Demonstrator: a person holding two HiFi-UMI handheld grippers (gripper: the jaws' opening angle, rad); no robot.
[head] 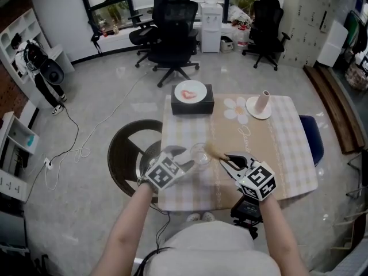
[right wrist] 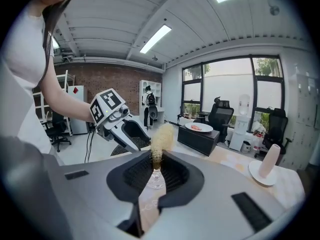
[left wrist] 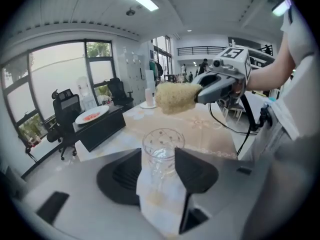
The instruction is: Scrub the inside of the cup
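The left gripper stands open around the glass cup, the right gripper clamps the brush; unheld, the cup may tip under scrubbing.

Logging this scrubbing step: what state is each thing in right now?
Left tongs: open, cup between the jaws.
Right tongs: shut on the brush handle.
Cup: upright.
Brush: bristles raised, outside the cup.
Plate: on the black box, red-smeared.

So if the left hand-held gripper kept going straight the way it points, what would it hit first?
Most likely the glass cup, which stands right between the open jaws of the left hand-held gripper.
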